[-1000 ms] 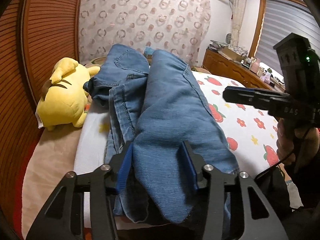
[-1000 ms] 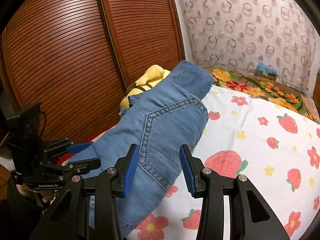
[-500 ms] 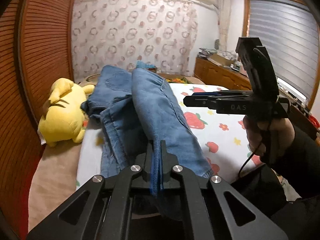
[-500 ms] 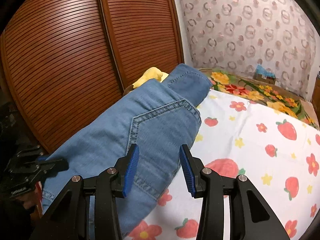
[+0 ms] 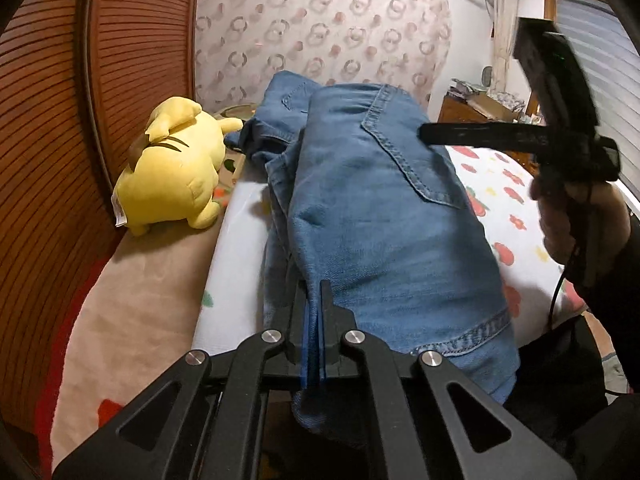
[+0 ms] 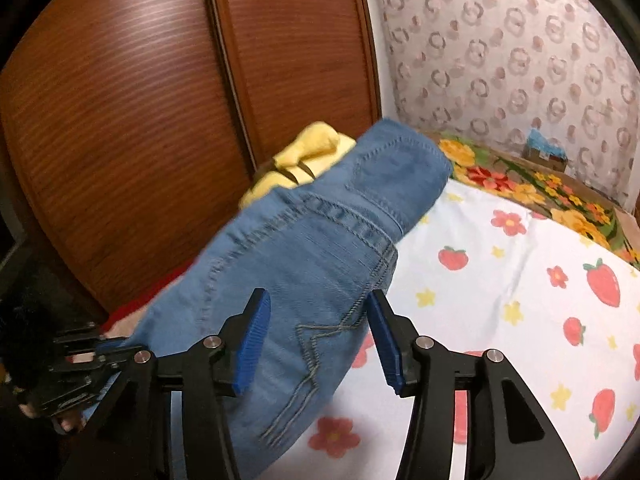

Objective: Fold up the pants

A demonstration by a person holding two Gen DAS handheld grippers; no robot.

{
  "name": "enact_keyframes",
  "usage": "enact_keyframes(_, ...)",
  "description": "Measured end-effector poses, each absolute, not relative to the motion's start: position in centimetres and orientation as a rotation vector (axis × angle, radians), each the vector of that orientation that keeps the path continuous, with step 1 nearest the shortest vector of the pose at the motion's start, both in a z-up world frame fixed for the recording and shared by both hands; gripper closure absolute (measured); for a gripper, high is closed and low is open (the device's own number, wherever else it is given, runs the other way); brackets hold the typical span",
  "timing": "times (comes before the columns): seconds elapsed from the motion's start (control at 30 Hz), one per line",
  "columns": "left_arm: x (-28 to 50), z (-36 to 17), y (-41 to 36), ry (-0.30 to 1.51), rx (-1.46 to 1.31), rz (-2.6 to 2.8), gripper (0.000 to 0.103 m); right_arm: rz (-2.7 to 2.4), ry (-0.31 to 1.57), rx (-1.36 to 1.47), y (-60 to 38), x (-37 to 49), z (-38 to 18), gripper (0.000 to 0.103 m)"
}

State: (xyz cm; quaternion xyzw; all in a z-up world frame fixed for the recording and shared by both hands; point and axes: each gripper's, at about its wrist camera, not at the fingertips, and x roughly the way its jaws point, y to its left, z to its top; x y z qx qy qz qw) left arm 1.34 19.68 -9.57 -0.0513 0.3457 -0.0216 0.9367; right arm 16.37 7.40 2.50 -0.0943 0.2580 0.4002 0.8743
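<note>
The blue denim pants lie folded lengthwise along the edge of the bed, on the strawberry-and-flower sheet, with a back pocket facing up; beyond their far left side a yellow plush toy rests against the slatted wooden wardrobe door. The left gripper is pressed fully together on a fold of denim at the near end of the pants, blue pads pinching the cloth. The right gripper stands about half open, its jaws having just been widening, and straddles the right edge of the pants near the pocket stitching without pressing on it. A hand holds that gripper to the right of the pants.
</note>
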Motion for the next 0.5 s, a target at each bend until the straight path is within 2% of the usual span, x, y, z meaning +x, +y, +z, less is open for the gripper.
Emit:
enact_keyframes(0.13, 1.3, -9.9, 20.0, 0.713, -0.102, -0.043, 0.099, 0.813, 0.607, -0.197, 8.0, 18.7, 1.0, 0.034)
enact_keyframes(0.3, 1.1, -9.9, 20.2, 0.714, -0.116, -0.044, 0.097, 0.856, 0.700, -0.111, 7.2, 21.0, -0.2, 0.027)
enact_keyframes(0.43, 1.1, -10.1, 20.8, 0.720, -0.140, -0.036, 0.080, 0.913, 0.756, -0.070, 7.1, 22.0, -0.8, 0.026)
enact_keyframes(0.5, 1.2, -10.3, 21.6, 0.724, -0.184, -0.036, 0.066, 0.936, 0.770, -0.069, 7.0, 22.5, -1.1, 0.026)
